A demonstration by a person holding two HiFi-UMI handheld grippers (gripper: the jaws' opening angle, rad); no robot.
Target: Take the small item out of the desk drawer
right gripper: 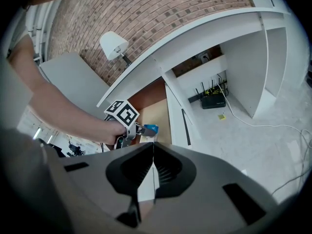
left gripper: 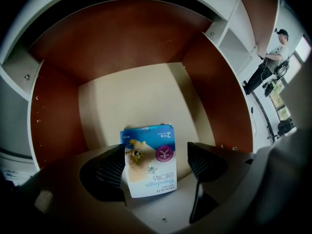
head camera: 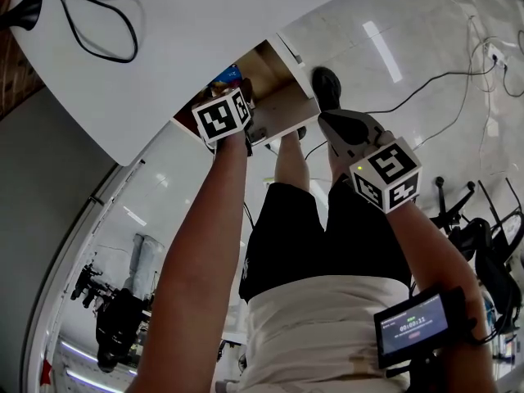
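Bandage packet (left gripper: 148,161) is lying in the open drawer (left gripper: 136,94), lower centre of the left gripper view, between my left gripper's (left gripper: 157,165) spread jaws and touching only the left one. My right gripper (right gripper: 151,172) is hanging clenched on nothing. Closing off-centre, I'm risking the packet skidding away or buckling.
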